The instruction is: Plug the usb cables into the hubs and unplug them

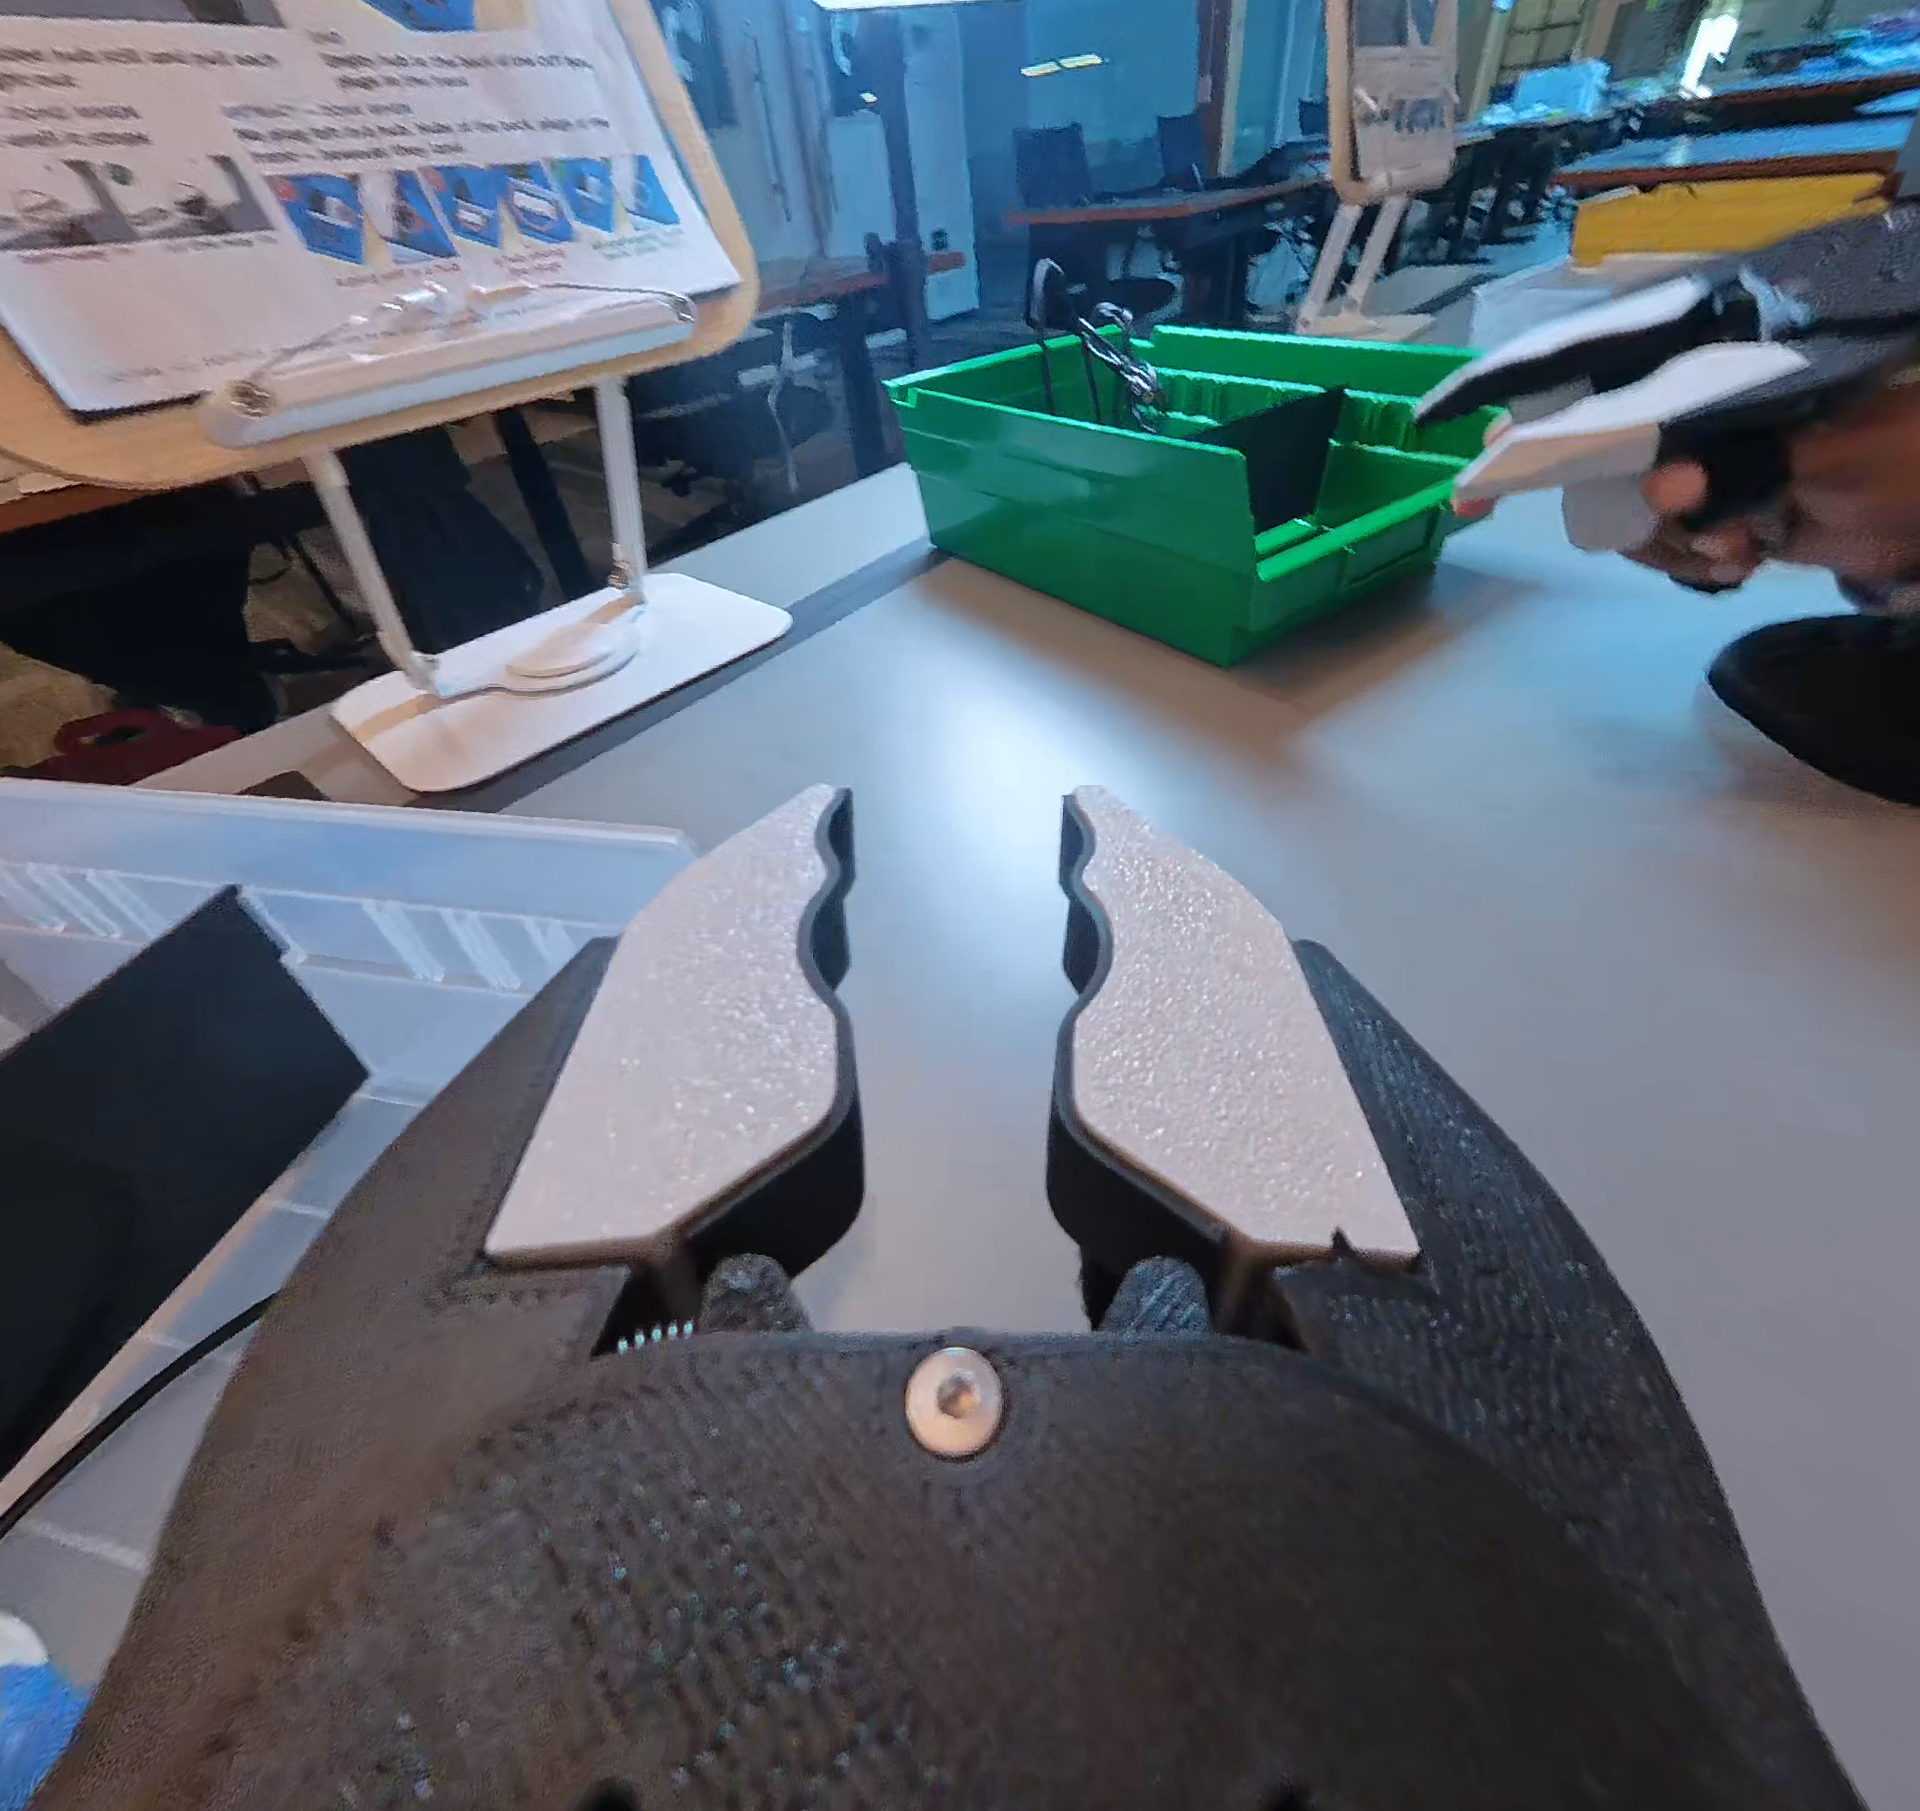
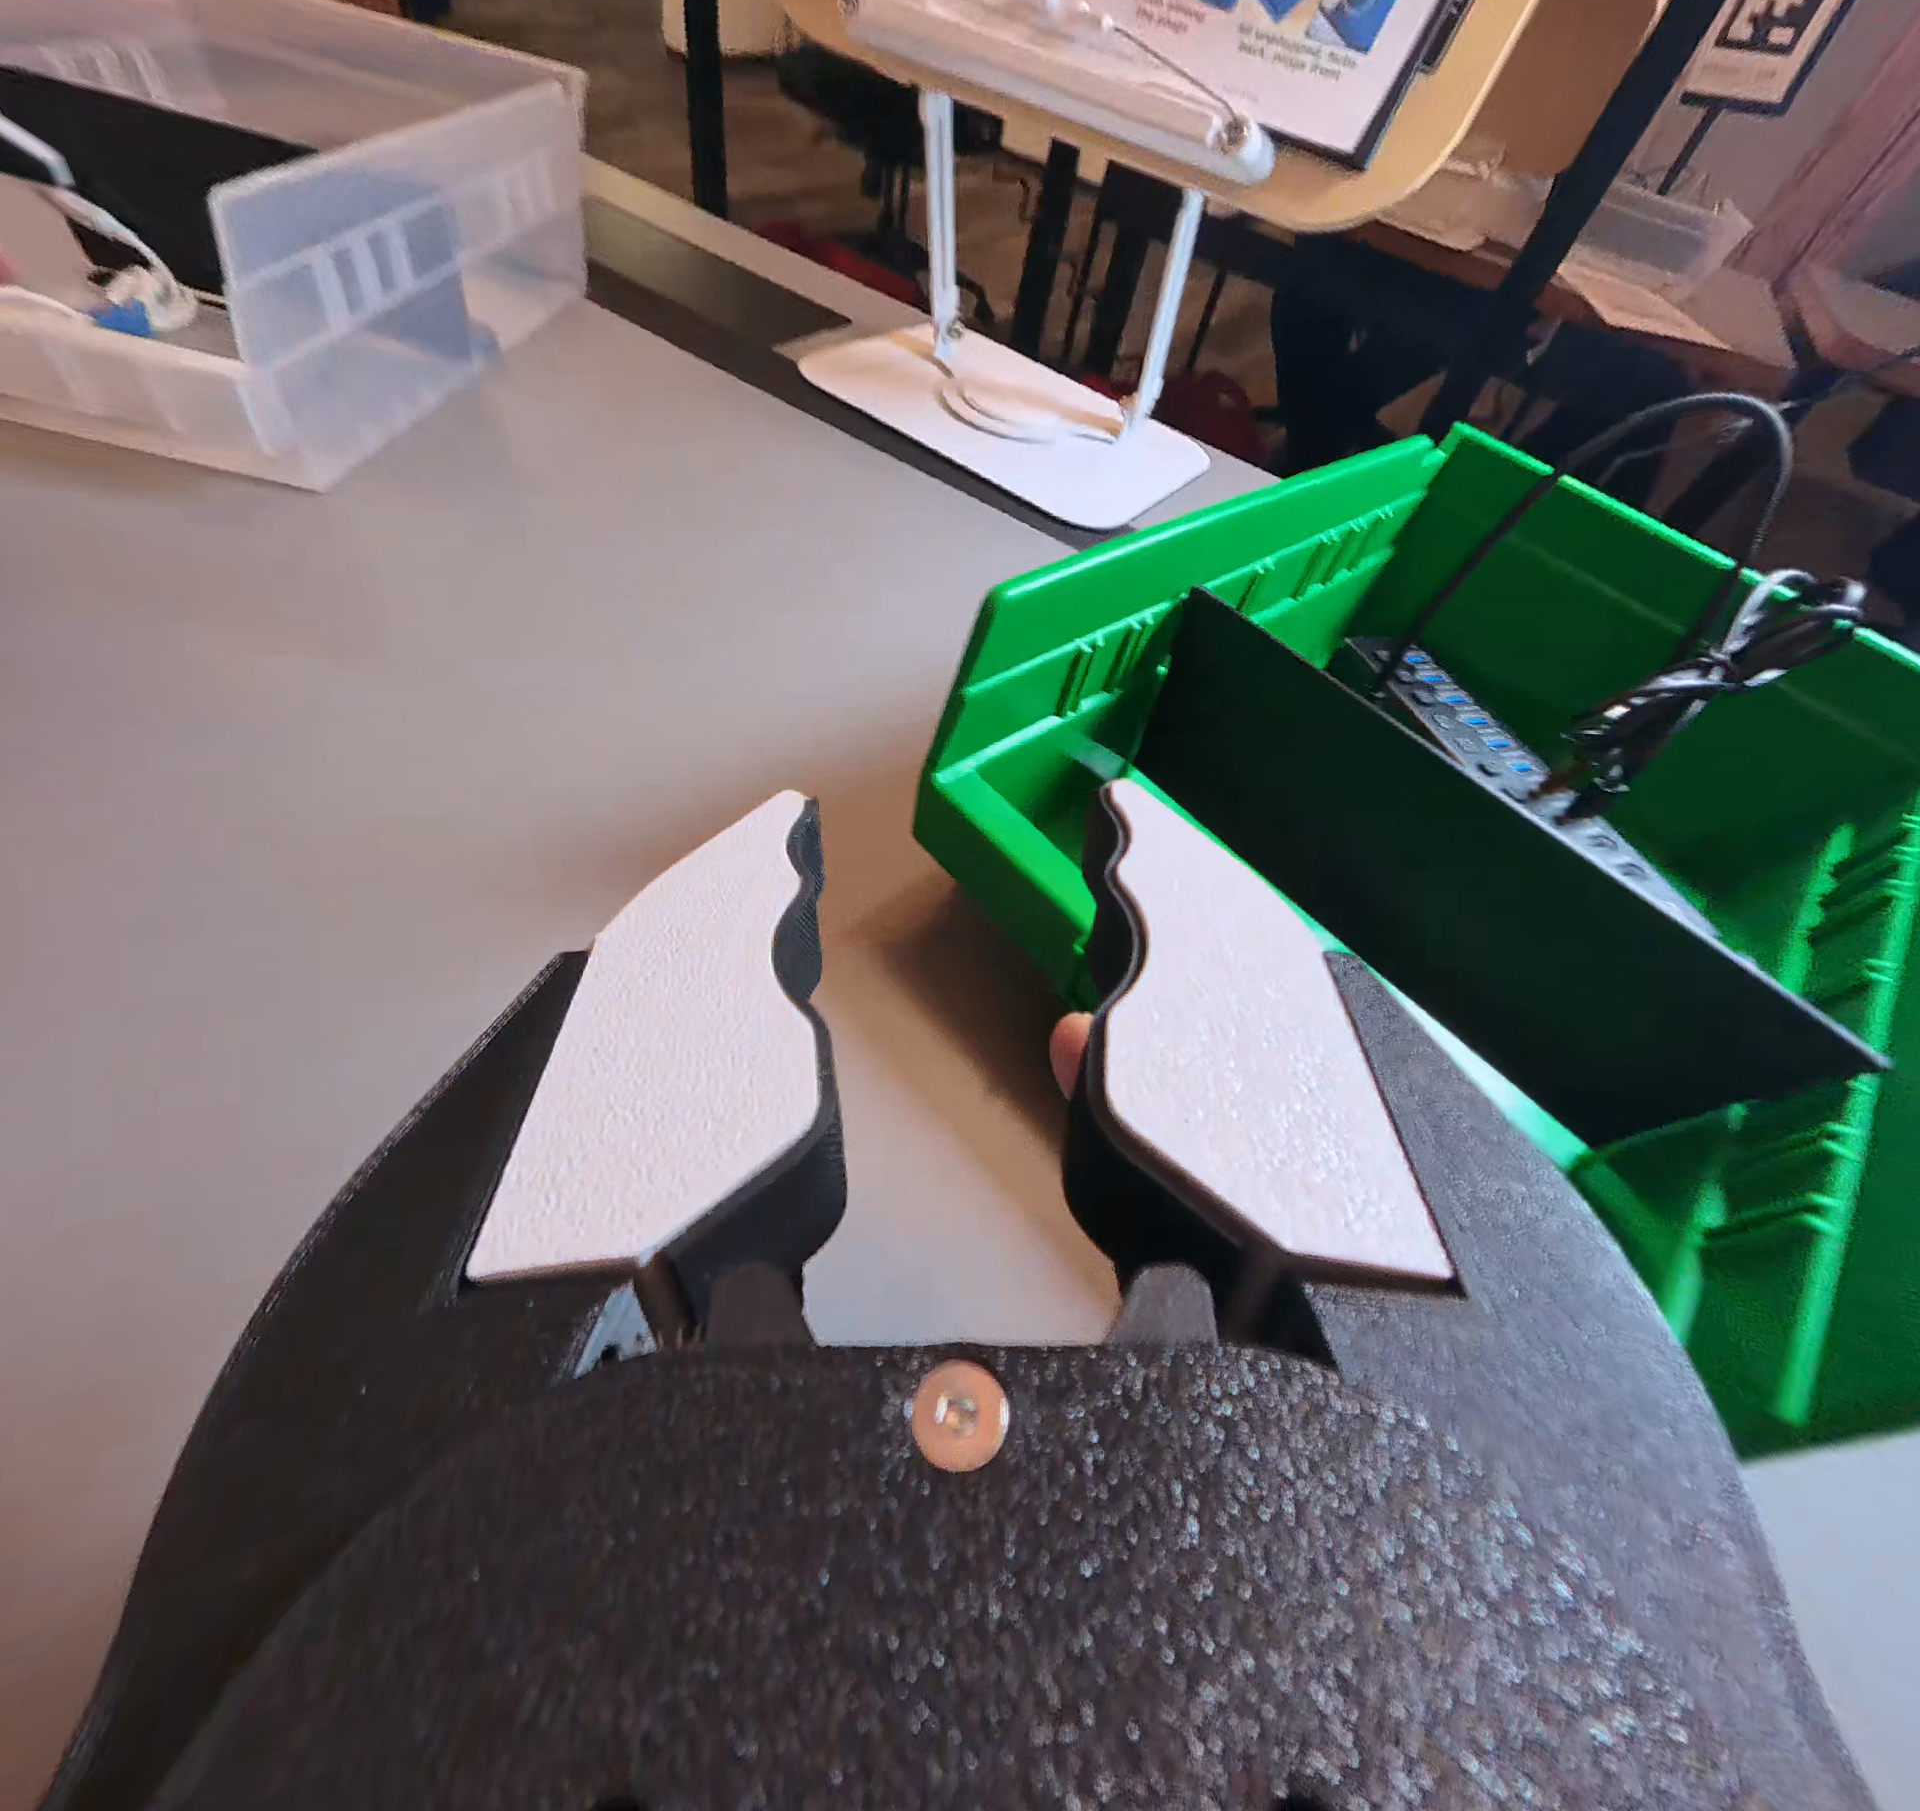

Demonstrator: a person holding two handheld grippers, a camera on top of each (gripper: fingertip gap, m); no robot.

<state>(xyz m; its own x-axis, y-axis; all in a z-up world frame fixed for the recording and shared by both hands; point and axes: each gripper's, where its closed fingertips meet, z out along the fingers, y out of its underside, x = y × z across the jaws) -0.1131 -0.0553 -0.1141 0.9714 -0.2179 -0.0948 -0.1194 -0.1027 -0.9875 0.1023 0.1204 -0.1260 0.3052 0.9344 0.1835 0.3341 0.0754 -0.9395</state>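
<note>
Now both my tongs, left [image 1: 956, 826] and right [image 2: 951, 826], gape empty; I'd steer right past the black divider [image 2: 1455, 878] into the green plastic bin [image 2: 1195, 556] toward the grey multi-port hub [image 2: 1475, 722].

Workshop: long workbenches [image 1: 1714, 151], parts bins [image 1: 1174, 514], instruction stands [image 1: 343, 203].

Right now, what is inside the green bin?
The green bin holds a black divider, a dark USB hub and black cables behind it. The divider hides the hub's near end.

R hand-held gripper [image 2: 954, 816] agape, empty, at green bin [image 2: 1049, 722] w/ hub [image 2: 1475, 722], black cables [image 2: 1714, 665].
</note>
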